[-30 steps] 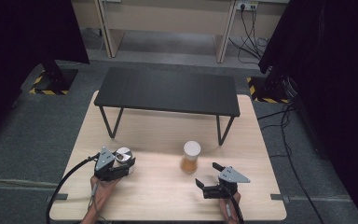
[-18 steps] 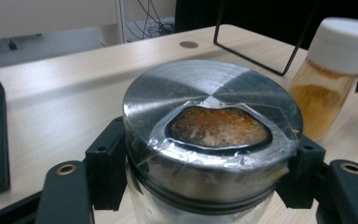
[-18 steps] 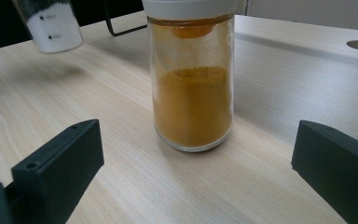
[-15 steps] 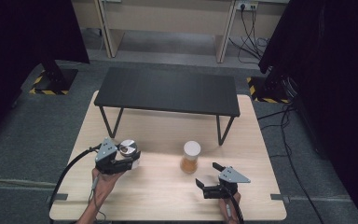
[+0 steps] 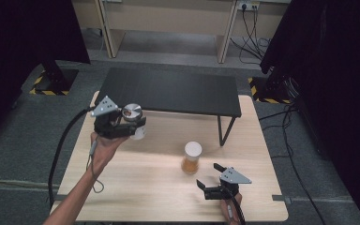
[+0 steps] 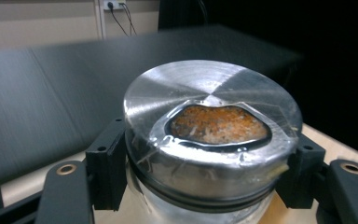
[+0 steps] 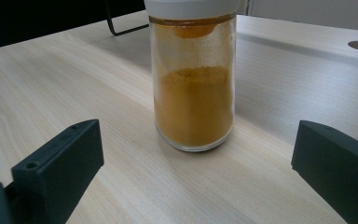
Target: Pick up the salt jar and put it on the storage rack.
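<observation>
Left tongs (image 5: 130,127) lifted steel-lidded jar (image 5: 133,119), seemingly near black shelf (image 5: 168,91).

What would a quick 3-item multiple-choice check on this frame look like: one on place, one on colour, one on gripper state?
1. Where does the white-lidded jar of orange powder stand?
A. on the black shelf
B. on the light wooden table
C. on the floor

2. What colour is the lid of the jar in the left gripper?
A. silver metal
B. red
C. white

3. How does the right gripper stand?
A. shut on the powder jar
B. open, jaws apart before the jar
C. shut on nothing

Key: 1 B, the jar rests on the wooden table in front of the black shelf. 2 A, the left gripper view shows a shiny metal lid. 3 B, the right gripper view shows bare table between each jaw and the jar.
</observation>
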`<action>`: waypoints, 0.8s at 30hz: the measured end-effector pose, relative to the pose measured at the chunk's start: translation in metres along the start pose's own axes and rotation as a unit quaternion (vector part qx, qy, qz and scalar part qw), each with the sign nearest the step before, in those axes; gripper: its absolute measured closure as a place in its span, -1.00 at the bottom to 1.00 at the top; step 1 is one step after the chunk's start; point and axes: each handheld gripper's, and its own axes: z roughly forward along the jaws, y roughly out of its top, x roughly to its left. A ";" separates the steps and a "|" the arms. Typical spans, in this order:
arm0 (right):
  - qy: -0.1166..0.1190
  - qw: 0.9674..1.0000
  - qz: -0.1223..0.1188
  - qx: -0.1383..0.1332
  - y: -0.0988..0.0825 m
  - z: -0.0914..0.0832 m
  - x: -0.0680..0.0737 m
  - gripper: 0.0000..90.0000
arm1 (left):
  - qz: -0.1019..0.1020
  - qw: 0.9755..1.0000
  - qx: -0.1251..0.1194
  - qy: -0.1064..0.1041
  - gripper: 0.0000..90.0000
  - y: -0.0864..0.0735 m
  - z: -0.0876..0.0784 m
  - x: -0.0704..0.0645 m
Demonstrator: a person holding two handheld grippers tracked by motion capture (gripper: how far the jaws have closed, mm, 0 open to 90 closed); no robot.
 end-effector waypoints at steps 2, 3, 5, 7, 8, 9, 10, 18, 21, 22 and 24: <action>0.000 1.000 -0.001 0.000 0.000 0.000 0.000 -0.96 | 0.005 1.000 0.002 0.008 -0.30 0.014 0.005 0.000; 0.000 1.000 -0.001 0.000 0.000 0.000 0.000 -0.96 | 0.009 1.000 0.004 0.012 -0.30 0.019 0.007 0.000; 0.001 1.000 0.000 0.000 0.000 0.000 0.000 -0.96 | 0.018 1.000 0.008 0.022 -0.30 0.033 0.012 -0.001; 0.001 1.000 0.000 0.001 0.000 0.000 -0.001 -0.96 | 0.025 0.999 0.012 0.030 -0.30 0.045 0.017 -0.001; 0.002 1.000 0.000 -0.001 0.000 0.000 -0.001 -0.96 | 0.025 0.999 0.011 0.035 -0.30 0.050 0.020 -0.001; 0.002 1.000 0.000 0.000 0.000 0.000 -0.001 -0.96 | 0.022 0.999 0.010 0.038 -0.30 0.055 0.022 0.000; 0.002 1.000 0.000 0.000 0.000 0.000 -0.001 -0.96 | 0.019 0.999 0.008 0.042 -0.30 0.060 0.025 0.002; 0.004 1.000 0.000 0.000 0.000 0.000 -0.001 -0.96 | 0.019 0.997 0.034 0.071 -0.30 0.088 0.056 0.011; 0.004 1.000 0.000 -0.001 0.000 0.000 -0.002 -0.96 | 0.017 0.996 0.039 0.082 -0.30 0.091 0.067 0.015; 0.005 1.000 0.000 -0.001 0.000 0.000 -0.002 -0.96 | 0.016 0.996 0.040 0.085 -0.30 0.092 0.069 0.016; 0.006 1.000 0.000 -0.002 -0.001 0.000 -0.003 -0.96 | 0.012 0.995 0.040 0.095 -0.30 0.092 0.075 0.019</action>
